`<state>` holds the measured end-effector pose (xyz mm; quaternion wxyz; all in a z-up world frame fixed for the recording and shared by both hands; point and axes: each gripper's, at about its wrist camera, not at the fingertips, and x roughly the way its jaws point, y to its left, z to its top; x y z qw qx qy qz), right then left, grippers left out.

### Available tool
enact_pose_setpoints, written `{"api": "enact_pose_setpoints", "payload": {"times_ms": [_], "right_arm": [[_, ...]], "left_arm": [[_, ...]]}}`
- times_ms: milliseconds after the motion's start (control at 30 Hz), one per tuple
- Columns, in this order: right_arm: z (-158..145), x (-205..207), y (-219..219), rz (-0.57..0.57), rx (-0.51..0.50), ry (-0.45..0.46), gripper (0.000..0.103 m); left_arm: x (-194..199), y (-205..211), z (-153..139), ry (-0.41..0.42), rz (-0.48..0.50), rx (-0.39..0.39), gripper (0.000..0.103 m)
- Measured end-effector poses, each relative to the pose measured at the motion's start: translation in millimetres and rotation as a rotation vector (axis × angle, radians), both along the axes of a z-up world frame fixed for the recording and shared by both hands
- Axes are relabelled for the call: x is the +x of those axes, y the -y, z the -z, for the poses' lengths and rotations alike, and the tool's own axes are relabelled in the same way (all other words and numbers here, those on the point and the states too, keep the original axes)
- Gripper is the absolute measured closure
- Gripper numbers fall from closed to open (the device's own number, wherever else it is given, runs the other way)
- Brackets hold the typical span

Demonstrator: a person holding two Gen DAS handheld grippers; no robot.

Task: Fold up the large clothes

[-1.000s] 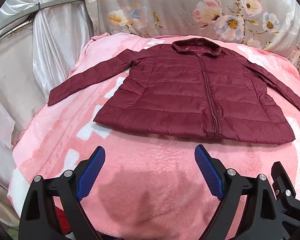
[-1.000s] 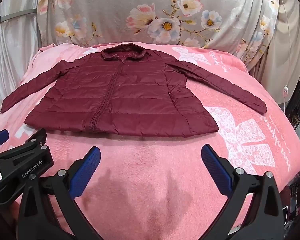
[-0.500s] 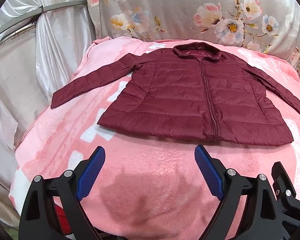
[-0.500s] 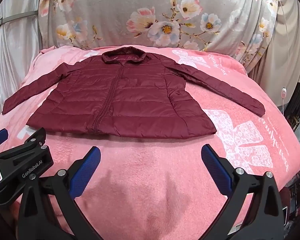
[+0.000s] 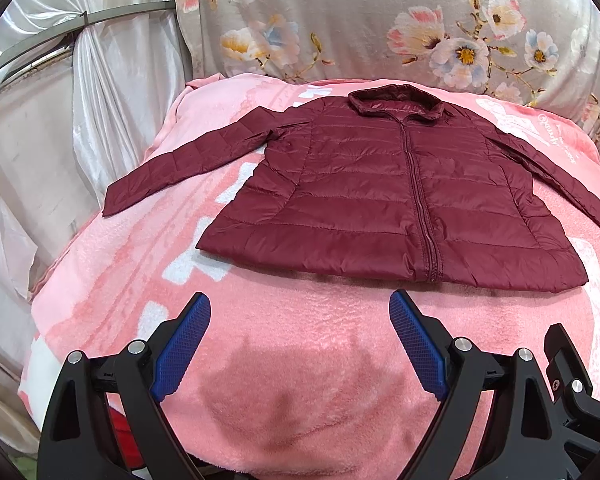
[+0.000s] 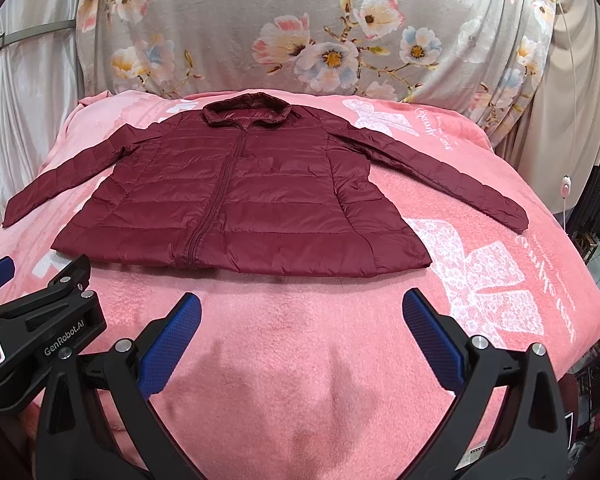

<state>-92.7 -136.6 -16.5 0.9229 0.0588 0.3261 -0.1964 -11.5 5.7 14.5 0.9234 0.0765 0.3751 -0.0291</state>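
A dark red quilted jacket [image 5: 380, 192] lies flat and zipped on a pink blanket [image 5: 300, 340], collar toward the far side, both sleeves spread outward. Its left sleeve [image 5: 188, 164] reaches the blanket's left edge. In the right wrist view the same jacket [image 6: 240, 200] fills the middle and its right sleeve [image 6: 448, 172] angles down to the right. My left gripper [image 5: 300, 308] hovers open before the hem, nothing between its blue pads. My right gripper [image 6: 302, 306] is also open and empty, just short of the hem. The left gripper's body [image 6: 40, 336] shows at the lower left of the right wrist view.
A floral grey fabric backdrop [image 6: 320, 32] rises behind the bed. Silvery curtains and a metal rail [image 5: 80, 60] stand at the left. Beige curtains with a hanging cord switch [image 6: 566, 188] are at the right. The blanket drops off at its left and right edges.
Both cameras have risen and pulled back slightly, so the jacket sits a little farther up the views. Both grippers remain open. The jacket has not moved.
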Motion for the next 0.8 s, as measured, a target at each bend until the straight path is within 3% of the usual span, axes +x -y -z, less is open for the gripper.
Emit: {"api": "enact_pose_setpoints", "payload": {"times_ms": [800], "right_arm": [[-3.0, -1.9, 0.5, 0.001, 0.000, 0.003, 0.005]], "left_arm": [[-0.8, 0.7, 0.4, 0.002, -0.001, 0.001, 0.015]]}}
